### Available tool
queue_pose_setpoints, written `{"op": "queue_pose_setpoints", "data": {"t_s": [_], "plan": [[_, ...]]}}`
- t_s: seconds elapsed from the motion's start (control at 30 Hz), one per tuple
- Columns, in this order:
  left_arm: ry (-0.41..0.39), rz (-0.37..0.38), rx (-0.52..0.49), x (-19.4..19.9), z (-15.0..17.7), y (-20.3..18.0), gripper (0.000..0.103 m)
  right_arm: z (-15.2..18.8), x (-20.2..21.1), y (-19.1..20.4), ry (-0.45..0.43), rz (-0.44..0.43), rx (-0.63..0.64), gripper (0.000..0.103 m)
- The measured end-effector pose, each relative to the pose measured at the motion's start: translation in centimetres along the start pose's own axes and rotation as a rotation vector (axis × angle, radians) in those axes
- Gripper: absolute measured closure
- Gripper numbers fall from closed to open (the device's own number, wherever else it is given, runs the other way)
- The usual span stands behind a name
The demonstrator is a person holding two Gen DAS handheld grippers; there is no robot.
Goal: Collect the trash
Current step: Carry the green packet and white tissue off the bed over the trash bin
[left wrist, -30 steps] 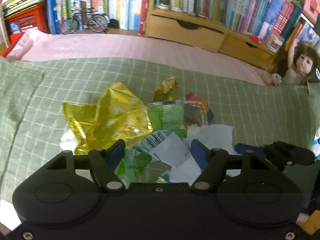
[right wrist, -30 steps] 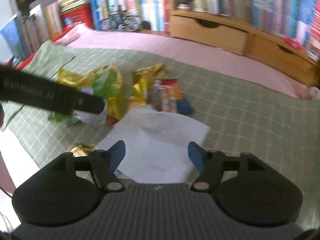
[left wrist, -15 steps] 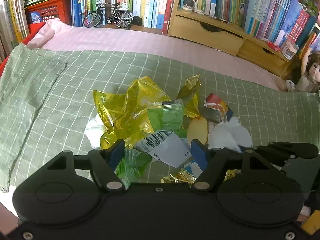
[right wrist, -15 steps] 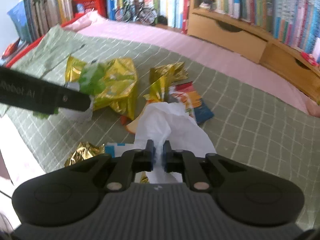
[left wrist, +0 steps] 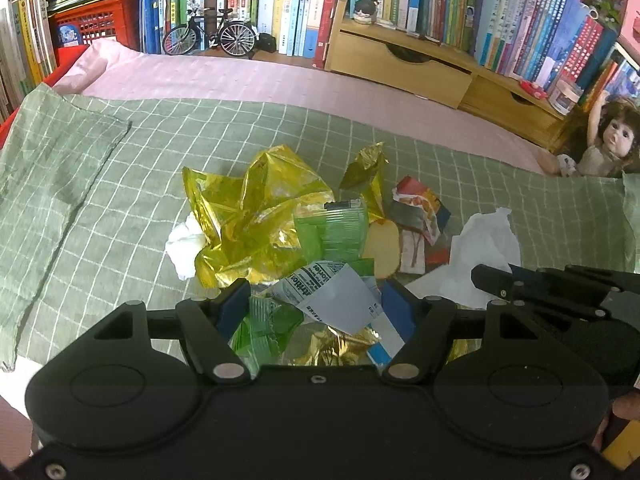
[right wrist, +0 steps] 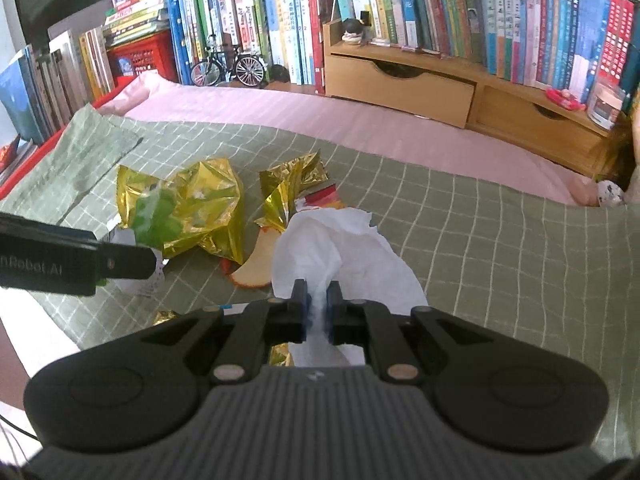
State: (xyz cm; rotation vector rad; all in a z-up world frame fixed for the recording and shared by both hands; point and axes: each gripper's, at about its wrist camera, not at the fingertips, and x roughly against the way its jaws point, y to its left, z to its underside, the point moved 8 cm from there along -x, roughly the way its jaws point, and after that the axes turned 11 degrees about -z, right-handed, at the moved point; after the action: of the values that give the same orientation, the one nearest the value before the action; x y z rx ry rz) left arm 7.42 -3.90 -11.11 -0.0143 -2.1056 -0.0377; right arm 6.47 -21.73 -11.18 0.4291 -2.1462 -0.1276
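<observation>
Right gripper point(right wrist: 317, 305): pinching the white tissue point(right wrist: 352, 252), lifted over the green cloth point(right wrist: 500, 248).
Left gripper point(left wrist: 314, 310): spread around a bundle of wrappers point(left wrist: 320, 300).
Trash: gold wrapper point(left wrist: 256, 216) on cloth.

right gripper point(right wrist: 317, 304) has shut on the white tissue point(right wrist: 340, 248), bunching it.

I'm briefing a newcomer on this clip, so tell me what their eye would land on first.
The crumpled gold foil wrapper stands out first, in the middle of the litter heap on the green checked cloth. Next comes the white tissue, pinched between the pads of the right gripper at the near edge of the heap. The left gripper holds a bunch of wrappers, green and white, between its fingers.
</observation>
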Motion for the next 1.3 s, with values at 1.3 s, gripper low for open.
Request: {"op": "queue_pose_setpoints", "data": {"t_s": [1.3], "plan": [[0.109,-0.083,0.132,8.5,20.6,17.3,0.033,12.8,3.6,21.3,0.123,-0.195,0.04,0.091]]}}
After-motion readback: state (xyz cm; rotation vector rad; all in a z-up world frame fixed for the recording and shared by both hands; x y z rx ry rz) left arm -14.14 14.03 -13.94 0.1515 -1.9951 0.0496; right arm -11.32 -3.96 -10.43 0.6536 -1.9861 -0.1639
